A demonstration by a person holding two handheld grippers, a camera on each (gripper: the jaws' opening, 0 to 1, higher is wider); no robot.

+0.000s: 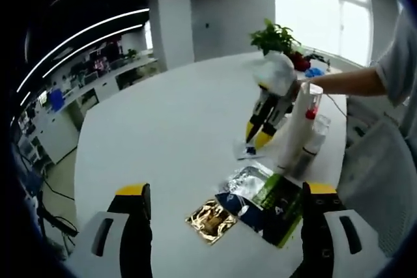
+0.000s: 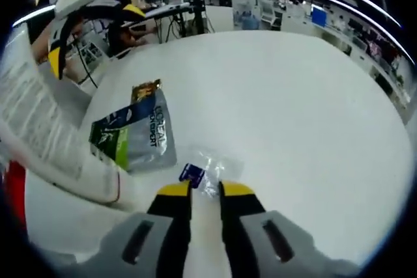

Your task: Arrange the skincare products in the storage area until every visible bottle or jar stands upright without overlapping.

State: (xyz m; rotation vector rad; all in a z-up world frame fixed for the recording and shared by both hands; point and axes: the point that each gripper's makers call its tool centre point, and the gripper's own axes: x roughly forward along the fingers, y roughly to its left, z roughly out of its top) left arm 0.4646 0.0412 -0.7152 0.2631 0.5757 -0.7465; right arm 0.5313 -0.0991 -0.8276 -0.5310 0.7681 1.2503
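Note:
My left gripper [image 1: 226, 190] is open wide low over the white table [image 1: 163, 135], above a pile of sachets: a gold one [image 1: 211, 220] and silver, blue and green ones [image 1: 264, 201]. Beyond them my right gripper [image 1: 257, 138] points down at a small clear packet [image 1: 246, 152] with a blue label. In the right gripper view that gripper [image 2: 205, 190] has its jaws a narrow gap apart, tips at the clear packet [image 2: 207, 168]. The sachets [image 2: 133, 131] lie to the left. A tall white tube [image 1: 294, 128] with a red part stands upright by a clear jar [image 1: 318, 138].
The white tube [image 2: 45, 131] looms close on the left of the right gripper view, and my left gripper [image 2: 94, 34] shows beyond it. A person's arm [image 1: 348, 81] reaches in from the right. A potted plant [image 1: 277, 37] stands at the table's far edge. Desks and shelves surround the table.

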